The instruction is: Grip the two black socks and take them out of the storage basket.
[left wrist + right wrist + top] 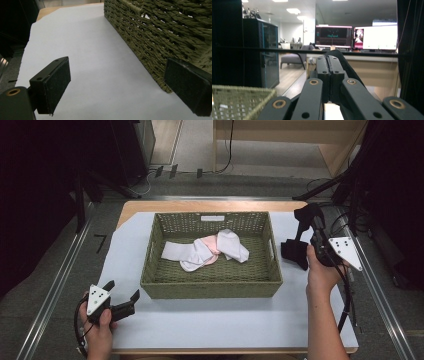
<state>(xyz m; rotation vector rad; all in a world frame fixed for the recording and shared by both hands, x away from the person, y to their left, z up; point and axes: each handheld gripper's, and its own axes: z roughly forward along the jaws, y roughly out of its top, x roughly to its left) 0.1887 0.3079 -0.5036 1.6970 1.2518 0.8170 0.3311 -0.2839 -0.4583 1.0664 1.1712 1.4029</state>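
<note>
Looking down from the high view, a green woven basket [211,282] is seen on a white sheet [225,320] spread over a wooden tabletop [135,206], with white socks [232,245] and a pink sock [210,242] heaped inside it toward the back wall. A small white label [212,218] is fixed on that wall, but its writing cannot be read. The left tool [122,299] is held at the near left corner of the basket, released, and the right tool [294,254] is raised just beside the basket's right wall, where a dark sock [295,252] appears to be clenched in it. In the left gripper view the pads [53,87] are shown wide apart over bare sheet, one of them close against the weave of the basket's wall. In the right gripper view the jaws are seen pressed together, a dark band arched over them, with a corner of the basket low at the left. Behind, an office is shown: lit screens [357,37], a dark cabinet [260,53], ceiling lights, a grey floor and a sofa.
</note>
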